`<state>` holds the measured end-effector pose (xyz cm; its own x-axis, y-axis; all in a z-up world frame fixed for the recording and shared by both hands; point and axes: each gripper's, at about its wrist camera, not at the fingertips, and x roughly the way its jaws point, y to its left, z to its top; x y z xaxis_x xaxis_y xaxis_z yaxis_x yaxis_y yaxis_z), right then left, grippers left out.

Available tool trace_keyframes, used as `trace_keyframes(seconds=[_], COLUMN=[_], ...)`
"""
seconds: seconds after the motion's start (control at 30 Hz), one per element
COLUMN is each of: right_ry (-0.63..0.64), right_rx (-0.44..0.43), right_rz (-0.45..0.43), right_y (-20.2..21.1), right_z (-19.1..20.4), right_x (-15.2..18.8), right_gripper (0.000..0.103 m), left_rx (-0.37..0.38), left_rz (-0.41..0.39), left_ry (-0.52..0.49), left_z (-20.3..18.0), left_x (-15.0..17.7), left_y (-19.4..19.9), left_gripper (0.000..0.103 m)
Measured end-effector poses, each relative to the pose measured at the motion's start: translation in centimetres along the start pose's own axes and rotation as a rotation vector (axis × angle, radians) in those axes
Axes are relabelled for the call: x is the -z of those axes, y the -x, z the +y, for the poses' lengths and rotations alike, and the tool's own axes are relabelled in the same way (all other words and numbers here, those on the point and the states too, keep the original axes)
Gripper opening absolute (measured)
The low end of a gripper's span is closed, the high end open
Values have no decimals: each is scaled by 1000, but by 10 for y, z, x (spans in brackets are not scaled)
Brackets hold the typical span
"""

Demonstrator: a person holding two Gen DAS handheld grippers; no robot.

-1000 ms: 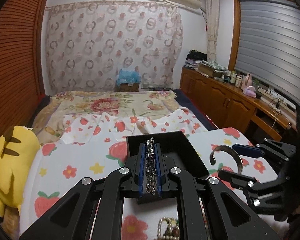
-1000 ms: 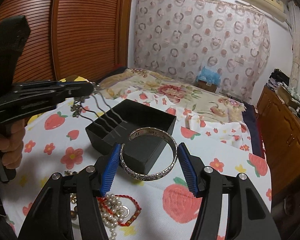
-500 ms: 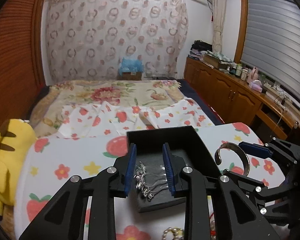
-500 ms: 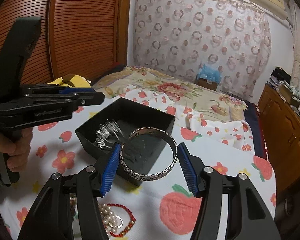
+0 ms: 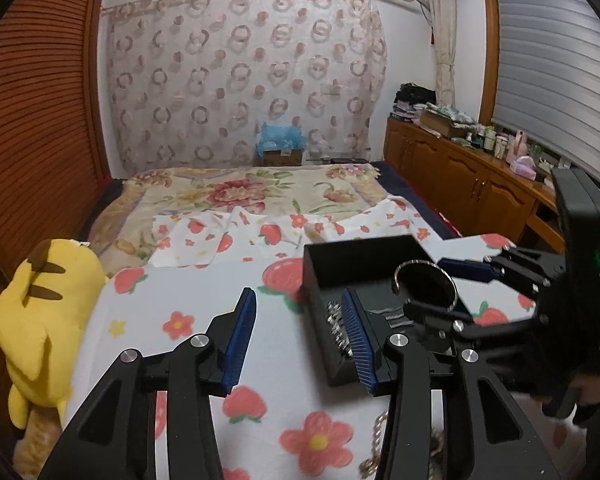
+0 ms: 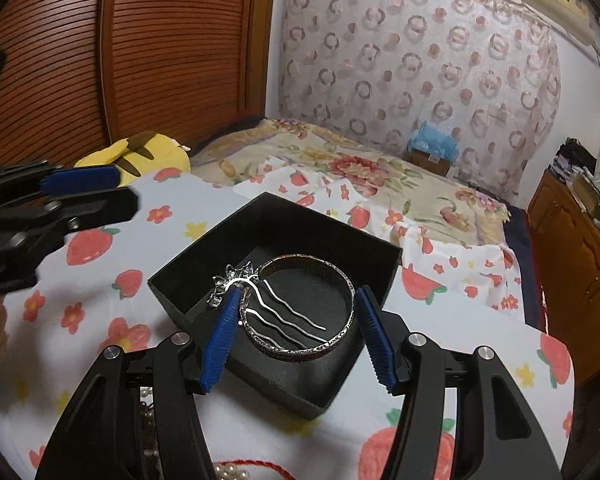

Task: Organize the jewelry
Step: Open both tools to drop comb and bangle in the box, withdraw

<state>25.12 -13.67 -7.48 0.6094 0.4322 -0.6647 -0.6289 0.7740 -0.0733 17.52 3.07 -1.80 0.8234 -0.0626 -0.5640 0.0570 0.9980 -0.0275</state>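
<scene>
A black open box (image 6: 384, 258) stands on the strawberry-print cloth; it also shows in the left wrist view (image 5: 364, 250). A silver hair comb (image 6: 260, 300) lies inside it, and shows at the box's near left in the left wrist view (image 5: 336, 330). My right gripper (image 6: 296, 334) is shut on a silver bangle (image 6: 332, 346) and holds it over the box; the bangle shows in the left wrist view (image 5: 424, 280). My left gripper (image 5: 300, 340) is open and empty, left of the box.
A pile of pearl and red bead strings (image 6: 236, 470) lies on the cloth near me, also in the left wrist view (image 5: 380, 432). A yellow plush toy (image 5: 44, 304) sits at the left edge. Wooden cabinets (image 5: 480, 188) line the right wall.
My left gripper opened, dropped the silver hair comb into the box and drew back to the left. My right gripper carried the bangle forward over the box.
</scene>
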Motion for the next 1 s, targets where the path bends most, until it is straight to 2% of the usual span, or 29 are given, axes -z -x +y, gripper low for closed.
trace_keyframes(seconds=[0.13,0.3,0.4,0.47,0.57,0.63,0.77,1.0], right_ry=[-3,-3,-8,-6,-17,-27,-66,-107], right_rx=[-4,-14,-25,-30,-50,-46,-58,-32], right_rz=[-2,-25,-46,-55,-60,-51,-43,-26], right_y=[-2,6,22,35,54,66,86,111], right_z=[2,5,9,13,15,18,21,23], right_x=[0,-1,4,11,26,40,67,110], right_gripper=[62,62,62,62,61,55,50,47], left_rx=[-5,1,7,15,18,26,48,62], left_rz=[9,21,24,21,28,26,39,73], left_ry=[-7,-11,-17,-27,-51,-60,-67,-84], left_z=[3,5,2,-2,-10,-15,-28,-45], left_x=[9,24,34,41,53,59,76,95], left_y=[5,14,21,27,36,42,51,62], left_gripper=[48,48,60,62,68,72,75,75])
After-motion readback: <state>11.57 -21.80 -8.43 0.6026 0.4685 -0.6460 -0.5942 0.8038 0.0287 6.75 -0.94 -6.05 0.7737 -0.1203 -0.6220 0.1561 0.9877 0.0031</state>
